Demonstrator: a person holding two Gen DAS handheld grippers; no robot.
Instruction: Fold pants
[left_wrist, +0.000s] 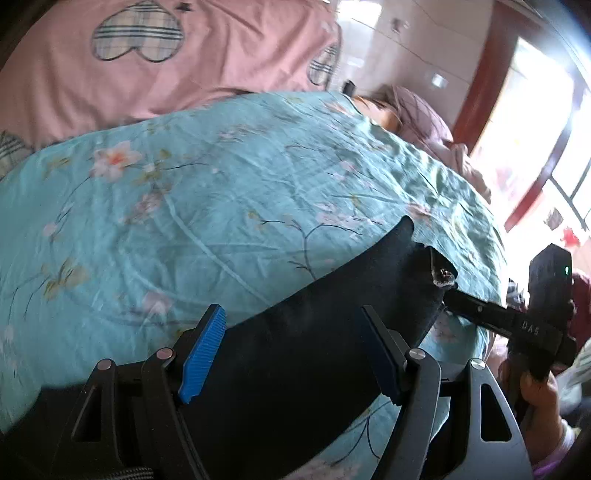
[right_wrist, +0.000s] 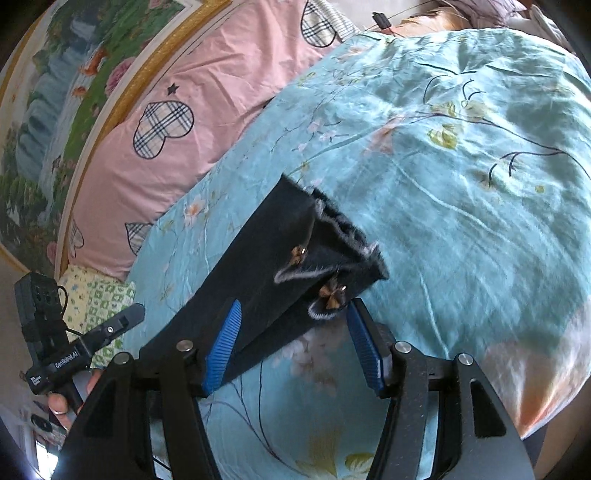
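Dark navy pants (left_wrist: 314, 332) lie as a long folded strip on a teal floral bedspread (left_wrist: 184, 203). My left gripper (left_wrist: 291, 354) is open, its blue pads (left_wrist: 203, 354) spread wide over the strip without pressing it. In the right wrist view the frayed leg hems (right_wrist: 332, 251) with small brown trims lie just ahead of my right gripper (right_wrist: 293, 347). It is open too; the cloth runs under its left pad (right_wrist: 221, 350) and the right pad stands beside the hem. From the left wrist view, the right gripper's (left_wrist: 450, 295) tip sits at the hem corner.
A pink pillow with plaid hearts (right_wrist: 166, 122) lies along the bedspread's far side, below a framed landscape picture (right_wrist: 55, 110). The left gripper (right_wrist: 133, 314), held by a hand (right_wrist: 62, 402), is at the lower left. Purple bedding (left_wrist: 424, 118) and a bright window (left_wrist: 535, 129) are at the right.
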